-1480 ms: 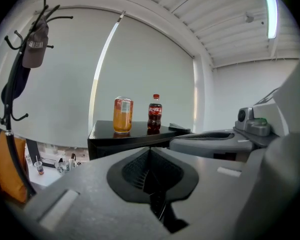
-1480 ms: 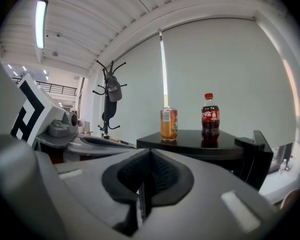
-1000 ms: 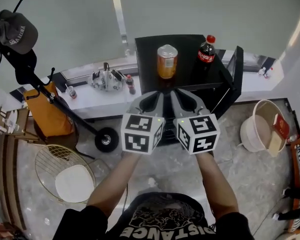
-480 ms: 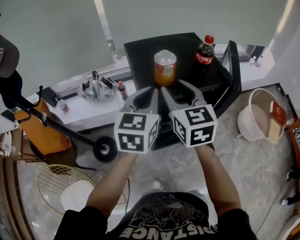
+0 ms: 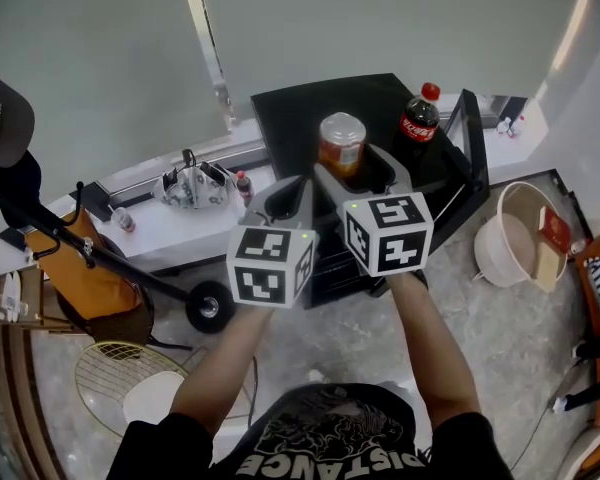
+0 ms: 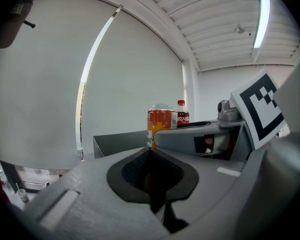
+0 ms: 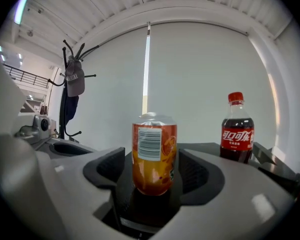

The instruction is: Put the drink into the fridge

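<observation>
Grey stone floor and a white blind fill the head view. A black fridge [image 5: 300,118] sits upper centre, and the orange drink [image 5: 341,146] stands on its top beside a cola bottle [image 5: 418,116]. A second ago both your grippers hung short of the fridge with their fingers closed. Now your right gripper [image 5: 360,173] has reached forward and its jaws have just been opening, so the orange drink stands between them. Your left gripper [image 5: 290,200] sits lower left of it, off the bottle.

Left gripper view: your left gripper's [image 6: 150,164] jaws are together with nothing between them. The orange drink [image 6: 161,124] shows past them, mid-frame.

Right gripper view: this is the only view that shows the gap. Your right gripper's [image 7: 154,170] jaws stand apart, one on either side of the orange drink [image 7: 154,154]. A sliver of space shows on each side, so nothing is gripped yet. The cola bottle [image 7: 237,129] stands at right. Closing on the drink looks like the next step, since it is not yet in the fridge.
</observation>
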The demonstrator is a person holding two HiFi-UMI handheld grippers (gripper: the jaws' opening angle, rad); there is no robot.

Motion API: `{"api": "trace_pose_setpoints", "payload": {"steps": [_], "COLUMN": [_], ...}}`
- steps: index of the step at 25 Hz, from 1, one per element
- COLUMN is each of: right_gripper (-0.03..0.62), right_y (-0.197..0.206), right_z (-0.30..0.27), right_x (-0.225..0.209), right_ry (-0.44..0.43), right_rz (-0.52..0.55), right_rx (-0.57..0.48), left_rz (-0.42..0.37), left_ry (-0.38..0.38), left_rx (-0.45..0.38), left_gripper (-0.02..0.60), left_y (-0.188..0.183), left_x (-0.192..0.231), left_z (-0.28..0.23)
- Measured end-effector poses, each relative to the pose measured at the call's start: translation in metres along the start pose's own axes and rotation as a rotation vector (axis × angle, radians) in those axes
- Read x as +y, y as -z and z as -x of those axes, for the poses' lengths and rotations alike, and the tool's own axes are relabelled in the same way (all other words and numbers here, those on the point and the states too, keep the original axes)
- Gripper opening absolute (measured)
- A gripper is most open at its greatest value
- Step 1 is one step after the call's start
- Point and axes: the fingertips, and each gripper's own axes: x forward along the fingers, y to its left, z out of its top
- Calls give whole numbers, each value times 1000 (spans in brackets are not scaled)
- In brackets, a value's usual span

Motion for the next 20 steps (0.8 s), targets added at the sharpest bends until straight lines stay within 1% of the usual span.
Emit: {"api": "trace_pose_setpoints", "payload": {"steps": [8, 16, 20], "right_gripper": [333, 331, 330], "right_y": [-3, 0, -1], "right_z": [-19, -29, -27], "right_x": [-7, -6, -3], "right_ry": [7, -8, -25], "right_rz": [-21, 7, 15], "right_rx": [25, 46, 39], "left_rz": [6, 16, 16], "left_ry": [5, 9, 13], "left_rx": [1, -1, -6], "left_gripper": [5, 5, 5], "left_y": [0, 2, 0], "left_x": [8, 9, 9], "left_z": [-5, -6, -4]}}
